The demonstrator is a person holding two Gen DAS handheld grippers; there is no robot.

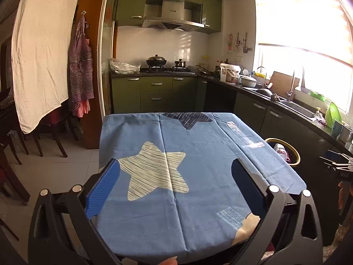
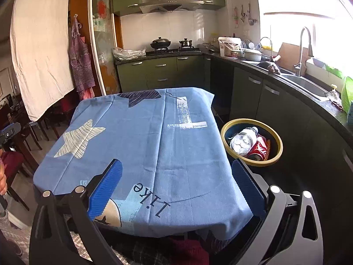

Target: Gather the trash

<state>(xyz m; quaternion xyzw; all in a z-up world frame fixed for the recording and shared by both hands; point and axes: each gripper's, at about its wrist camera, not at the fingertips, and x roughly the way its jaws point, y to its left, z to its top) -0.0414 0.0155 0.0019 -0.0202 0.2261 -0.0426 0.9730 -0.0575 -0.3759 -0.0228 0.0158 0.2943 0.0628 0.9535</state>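
Both grippers hang over the blue tablecloth (image 2: 154,145) with nothing between their pads — the left gripper (image 1: 175,170) spread wide above the pale star, the right gripper (image 2: 176,172) spread wide too. Just beside the cloth's right edge stands the yellow-rimmed bin (image 2: 278,152), holding a plastic bottle (image 2: 242,140) and a red can (image 2: 259,149).

Each gripper, the left gripper (image 1: 175,172) and the right gripper (image 2: 176,174), has a black plastic frame with triangular cut-outs. Ribbed blue pads (image 2: 106,190) line its two fingers. Round silver pins (image 2: 274,189) sit at the finger joints behind the pads.
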